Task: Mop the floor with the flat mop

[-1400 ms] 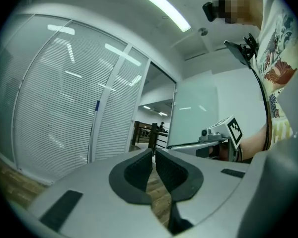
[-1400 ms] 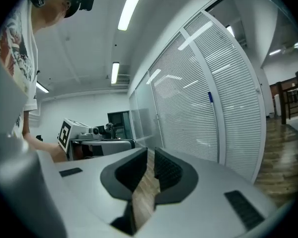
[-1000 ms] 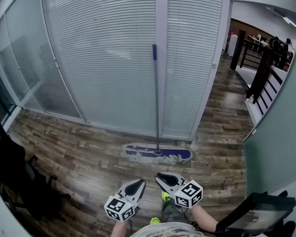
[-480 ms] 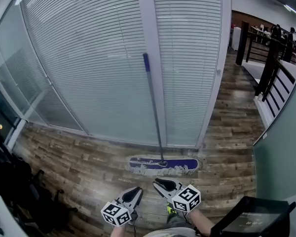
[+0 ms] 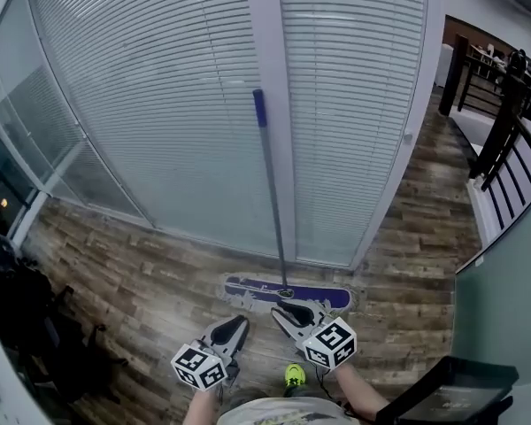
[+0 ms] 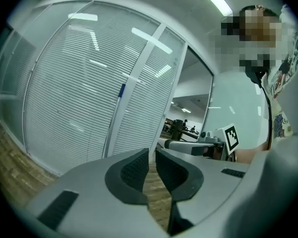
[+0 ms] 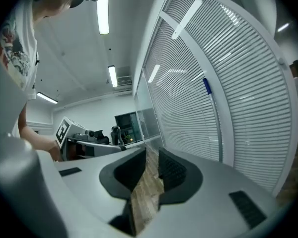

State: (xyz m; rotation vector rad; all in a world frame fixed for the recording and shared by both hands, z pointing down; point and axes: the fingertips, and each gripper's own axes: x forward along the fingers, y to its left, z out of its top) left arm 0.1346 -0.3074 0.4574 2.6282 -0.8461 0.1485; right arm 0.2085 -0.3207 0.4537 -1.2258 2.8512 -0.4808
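Note:
The flat mop stands upright against the blinds. Its blue head (image 5: 288,292) lies on the wood floor, and its thin grey handle (image 5: 272,204) rises to a blue grip (image 5: 259,109). My left gripper (image 5: 234,324) is shut and empty, just short of the mop head and to its left. My right gripper (image 5: 280,311) is also shut and empty, with its tip close to the head's near edge. In the left gripper view the shut jaws (image 6: 151,155) point at the blinds, with the blue grip (image 6: 121,90) beyond. The right gripper view shows shut jaws (image 7: 151,155) and the grip (image 7: 207,86).
A glass wall with white blinds (image 5: 159,104) and a pale post (image 5: 267,42) closes off the far side. A black railing (image 5: 504,122) runs at the right. Dark bags (image 5: 22,321) sit at the left, and a black frame (image 5: 451,392) is at the bottom right. A green shoe (image 5: 294,376) shows below the grippers.
Both grippers have come forward together and are now much nearer the mop head. The wall and mop loom larger. Both jaws stayed shut, and the mop has not moved.

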